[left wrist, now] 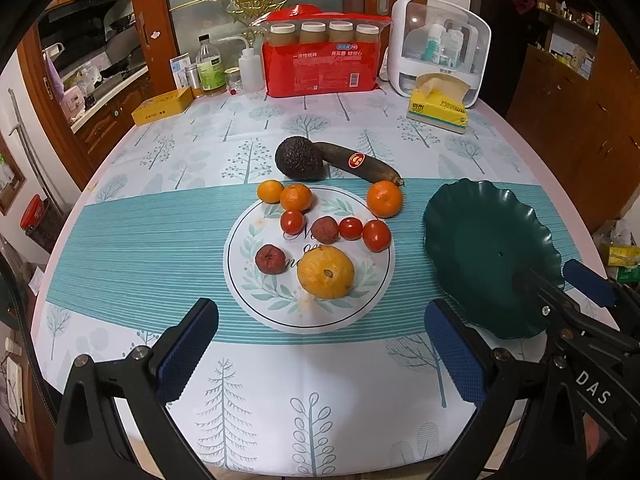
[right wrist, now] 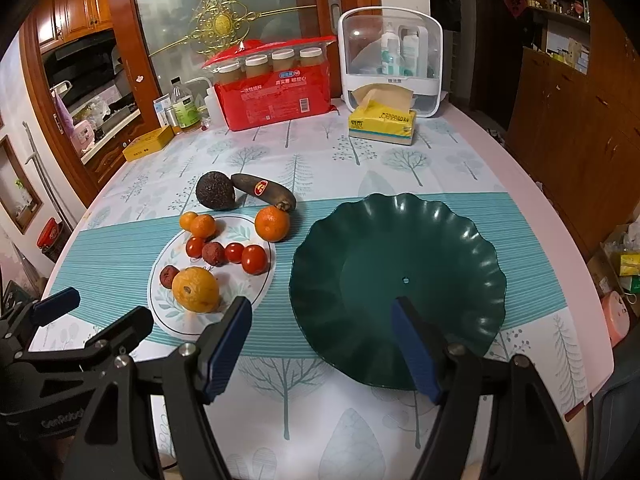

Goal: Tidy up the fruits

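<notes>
Fruit lies on a round printed mat point(left wrist: 256, 304) point(right wrist: 168, 320): a yellow-orange citrus point(left wrist: 326, 272) point(right wrist: 196, 289), three cherry tomatoes point(left wrist: 376, 235), two dark red lychees point(left wrist: 271, 259), two small oranges point(left wrist: 296, 197). A larger orange point(left wrist: 384, 199) point(right wrist: 272, 223), an avocado point(left wrist: 299, 159) point(right wrist: 214, 191) and a dark banana point(left wrist: 360, 160) point(right wrist: 264, 191) lie behind. An empty green scalloped bowl point(left wrist: 472, 240) point(right wrist: 360, 264) stands to the right. My left gripper point(left wrist: 320, 344) is open and empty, short of the mat. My right gripper point(right wrist: 322, 344) is open and empty at the bowl's near rim.
At the table's far edge stand a red pack of paper cups point(left wrist: 320, 68), a yellow tissue box point(left wrist: 438, 108), a white storage case point(left wrist: 440, 44), bottles point(left wrist: 210, 68) and a yellow box point(left wrist: 162, 106). Wooden cabinets flank the table.
</notes>
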Motion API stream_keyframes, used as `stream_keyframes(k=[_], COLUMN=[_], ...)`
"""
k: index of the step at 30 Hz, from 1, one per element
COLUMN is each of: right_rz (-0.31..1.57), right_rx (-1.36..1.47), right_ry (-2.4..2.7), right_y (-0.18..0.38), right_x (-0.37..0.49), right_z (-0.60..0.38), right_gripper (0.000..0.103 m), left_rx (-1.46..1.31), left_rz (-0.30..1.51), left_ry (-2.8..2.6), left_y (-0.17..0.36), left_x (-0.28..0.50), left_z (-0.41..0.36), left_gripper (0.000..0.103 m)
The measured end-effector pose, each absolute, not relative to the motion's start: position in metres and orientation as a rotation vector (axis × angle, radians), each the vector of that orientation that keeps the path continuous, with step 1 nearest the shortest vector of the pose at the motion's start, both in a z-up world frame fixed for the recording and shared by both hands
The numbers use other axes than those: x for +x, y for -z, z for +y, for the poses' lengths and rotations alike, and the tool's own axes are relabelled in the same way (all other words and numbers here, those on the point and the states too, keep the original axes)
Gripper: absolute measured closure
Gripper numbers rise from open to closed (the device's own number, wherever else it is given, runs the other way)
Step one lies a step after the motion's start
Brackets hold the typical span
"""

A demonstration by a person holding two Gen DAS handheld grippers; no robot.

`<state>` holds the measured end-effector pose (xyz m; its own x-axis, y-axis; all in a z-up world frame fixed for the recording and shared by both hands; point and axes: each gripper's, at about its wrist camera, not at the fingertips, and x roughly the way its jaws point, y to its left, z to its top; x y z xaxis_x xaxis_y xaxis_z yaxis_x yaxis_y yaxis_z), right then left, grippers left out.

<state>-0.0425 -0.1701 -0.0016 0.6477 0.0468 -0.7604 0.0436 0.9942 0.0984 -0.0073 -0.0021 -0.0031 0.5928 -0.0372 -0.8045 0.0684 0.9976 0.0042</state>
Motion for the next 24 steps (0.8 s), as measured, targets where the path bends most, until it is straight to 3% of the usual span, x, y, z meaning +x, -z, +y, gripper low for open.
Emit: stream_keyframes(k=[24], right_rz=[0.879], right_rx=[0.094], right_ry=[0.016], right_y=[0.0043], right_x=[-0.0364], right_z=[-0.1675], right_gripper=[0.03], left_rx=[0.007], left_rz=[0.967], left_ry=[0.108], left_y=[0.0039], left_x=[0.0002], left_z=[0.0003], left_gripper=[0.001])
